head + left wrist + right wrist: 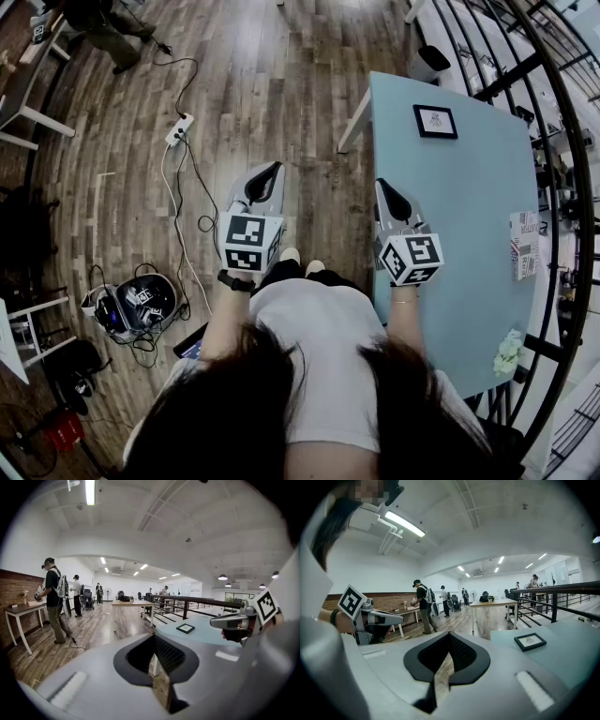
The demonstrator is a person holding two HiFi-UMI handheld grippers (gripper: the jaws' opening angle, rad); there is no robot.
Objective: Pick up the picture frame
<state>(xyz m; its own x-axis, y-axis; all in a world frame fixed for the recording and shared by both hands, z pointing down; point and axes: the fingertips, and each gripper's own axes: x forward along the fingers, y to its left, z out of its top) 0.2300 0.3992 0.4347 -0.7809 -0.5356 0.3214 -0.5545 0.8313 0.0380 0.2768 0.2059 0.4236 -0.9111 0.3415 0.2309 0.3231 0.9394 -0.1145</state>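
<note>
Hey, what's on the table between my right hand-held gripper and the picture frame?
Nothing: only bare blue table separates the right hand-held gripper from the picture frame, as the head view shows.

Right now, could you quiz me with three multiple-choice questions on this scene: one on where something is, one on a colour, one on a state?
1. Where is the frame?
A. on the floor
B. flat on the table
C. on a wall

2. What colour is its border?
A. black
B. red
C. yellow

3. How is the right hand-held gripper?
A. shut on the frame
B. wide open
C. shut and empty

Answers:
1 B: it lies at the table's far end.
2 A: a black rim rings a white picture.
3 C: its jaws meet with nothing between them, and the frame lies well ahead of it.
</note>
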